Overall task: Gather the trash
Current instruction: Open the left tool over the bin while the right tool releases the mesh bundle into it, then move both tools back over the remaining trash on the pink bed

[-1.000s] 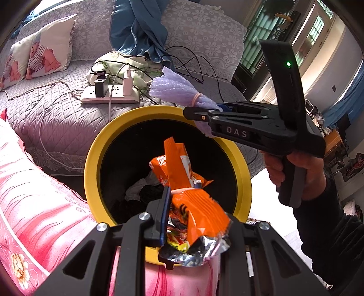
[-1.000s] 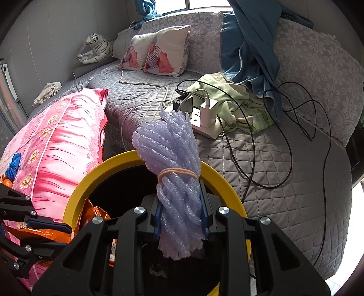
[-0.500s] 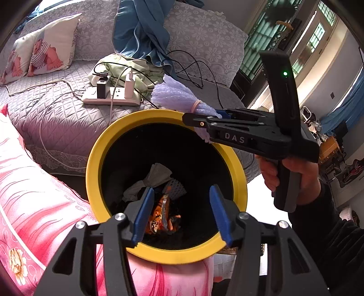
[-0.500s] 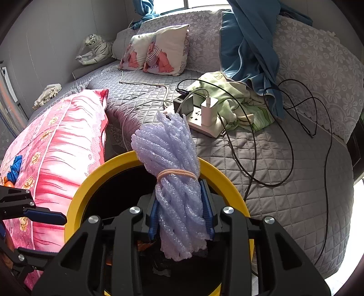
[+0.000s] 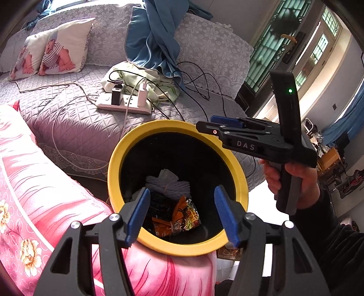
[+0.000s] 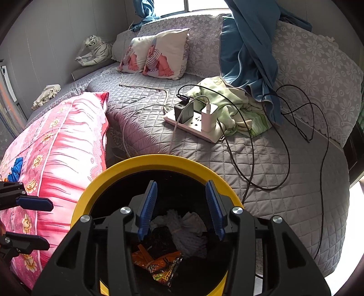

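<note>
Daylight pours in from a window (image 6: 204, 4) behind the grey quilted sofa (image 6: 284, 177), whose lace-covered back cushions (image 6: 318, 75) run round a corner. A pillow printed with babies (image 6: 159, 54) leans there, a toy white tiger (image 6: 96, 50) on the ledge beside it. A pink floral quilt (image 6: 56, 159) lies alongside. A green-barred door (image 5: 270, 52), or perhaps a window grille, stands past the sofa's end.

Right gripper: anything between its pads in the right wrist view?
No: the right gripper has its jaws opening with nothing between them, and the foam netting bundle lies below in the yellow-rimmed bin.
</note>
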`<state>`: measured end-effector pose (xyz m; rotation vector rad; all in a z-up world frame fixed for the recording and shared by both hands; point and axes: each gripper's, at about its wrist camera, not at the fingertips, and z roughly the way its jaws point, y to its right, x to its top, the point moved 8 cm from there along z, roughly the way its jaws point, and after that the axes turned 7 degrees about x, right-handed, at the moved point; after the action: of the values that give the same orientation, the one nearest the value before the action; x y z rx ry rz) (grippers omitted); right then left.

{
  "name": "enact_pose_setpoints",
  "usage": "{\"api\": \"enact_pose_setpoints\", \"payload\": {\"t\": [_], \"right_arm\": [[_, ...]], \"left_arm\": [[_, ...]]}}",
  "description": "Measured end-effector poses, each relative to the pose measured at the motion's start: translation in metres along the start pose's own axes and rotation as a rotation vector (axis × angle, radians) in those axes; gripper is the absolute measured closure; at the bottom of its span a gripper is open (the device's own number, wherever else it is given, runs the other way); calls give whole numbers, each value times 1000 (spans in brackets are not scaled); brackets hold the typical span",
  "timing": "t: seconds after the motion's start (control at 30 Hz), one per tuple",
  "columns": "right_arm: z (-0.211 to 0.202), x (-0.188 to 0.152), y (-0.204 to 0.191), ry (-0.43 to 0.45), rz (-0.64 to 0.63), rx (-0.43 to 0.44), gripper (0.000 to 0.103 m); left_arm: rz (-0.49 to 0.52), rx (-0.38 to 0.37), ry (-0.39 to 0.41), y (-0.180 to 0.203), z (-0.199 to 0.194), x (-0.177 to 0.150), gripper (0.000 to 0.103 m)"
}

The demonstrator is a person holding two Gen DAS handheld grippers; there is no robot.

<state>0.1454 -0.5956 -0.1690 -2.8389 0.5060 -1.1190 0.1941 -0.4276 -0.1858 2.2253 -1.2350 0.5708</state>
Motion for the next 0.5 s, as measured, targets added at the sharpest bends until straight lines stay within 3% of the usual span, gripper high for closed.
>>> {"api": "enact_pose_setpoints", "payload": {"t": [0.13,0.33,0.5], "right_arm": [[-2,6,-12,4,-22,4,61],[1,13,-43,5,-62,38,58],[13,19,-85,-5,-106,100,56]], "left_arm": [[-11,24,32,-12,-17,0,44],[-33,73,89,-39,-52,-7,30],[-64,154,127,-70,-86,-22,23]]}}
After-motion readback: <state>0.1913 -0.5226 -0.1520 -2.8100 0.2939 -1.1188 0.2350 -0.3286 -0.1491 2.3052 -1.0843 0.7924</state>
